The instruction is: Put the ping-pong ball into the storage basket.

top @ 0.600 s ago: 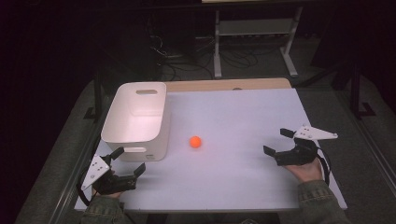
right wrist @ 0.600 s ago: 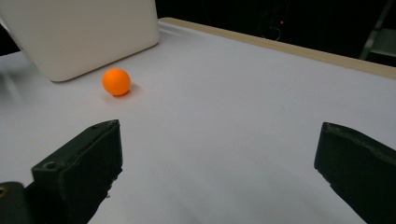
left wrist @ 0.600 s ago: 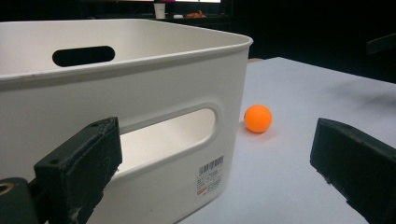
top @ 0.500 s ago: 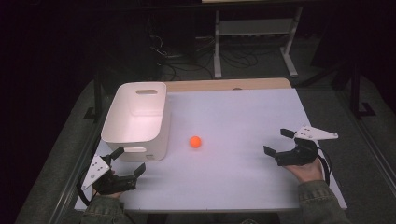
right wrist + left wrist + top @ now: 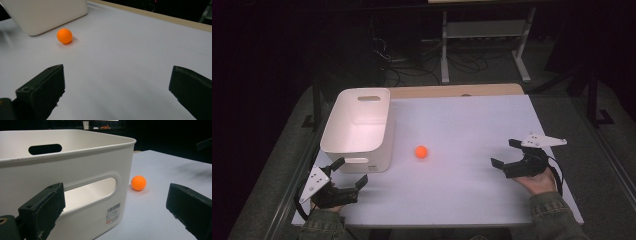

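High view shows an orange ball (image 5: 421, 152) lying on the white worktop (image 5: 472, 125), just beside the white bin (image 5: 359, 129) but apart from it. Left claw (image 5: 346, 175) rests near the bin's front corner, its jaws spread wide and empty. Right claw (image 5: 506, 153) sits well apart from the ball at the right edge, jaws also spread wide with nothing between them.
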